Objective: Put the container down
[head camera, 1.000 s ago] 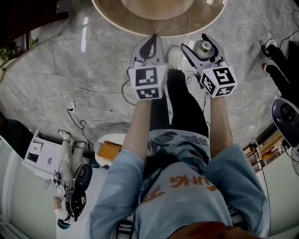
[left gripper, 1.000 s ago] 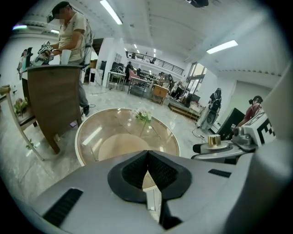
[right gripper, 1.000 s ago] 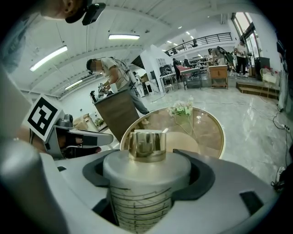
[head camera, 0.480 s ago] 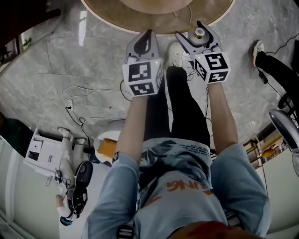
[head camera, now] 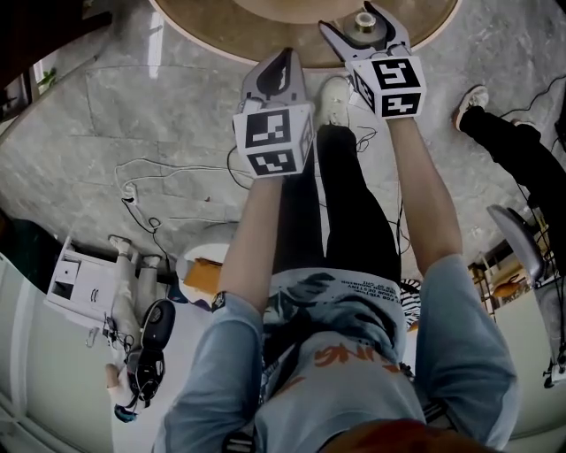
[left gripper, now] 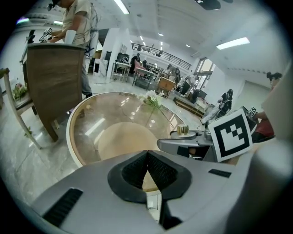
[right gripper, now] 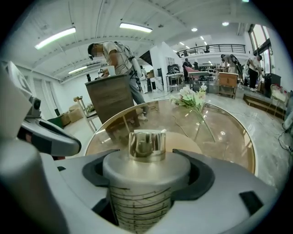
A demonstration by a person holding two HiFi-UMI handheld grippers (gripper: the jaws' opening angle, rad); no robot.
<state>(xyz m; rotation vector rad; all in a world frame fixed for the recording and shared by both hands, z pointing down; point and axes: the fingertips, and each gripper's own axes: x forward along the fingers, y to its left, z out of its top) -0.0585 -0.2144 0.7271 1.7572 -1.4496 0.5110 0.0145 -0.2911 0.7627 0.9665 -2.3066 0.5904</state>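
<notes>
My right gripper (head camera: 363,25) is shut on a container (right gripper: 145,183), a clear ribbed jar with a grey lid and a shiny gold knob (head camera: 363,19). It holds the container upright over the near rim of a round glass-topped table (head camera: 265,49). In the right gripper view the jaws wrap the jar just under its lid. My left gripper (head camera: 281,64) is shut with nothing in it, its pads (left gripper: 139,170) pressed together. It hangs over the floor just short of the table's edge, left of the right gripper (left gripper: 192,141).
A flower stem (right gripper: 194,103) lies on the glass table (right gripper: 229,132). A wooden chair (left gripper: 55,87) stands at its far left, with a person (right gripper: 116,57) behind it. Cables (head camera: 168,190) trail over the marble floor. A person's legs (head camera: 508,146) show at the right.
Both grippers have moved forward toward the table. The right one with the container has gone from over the floor to over the table's rim. The left stays shut.
</notes>
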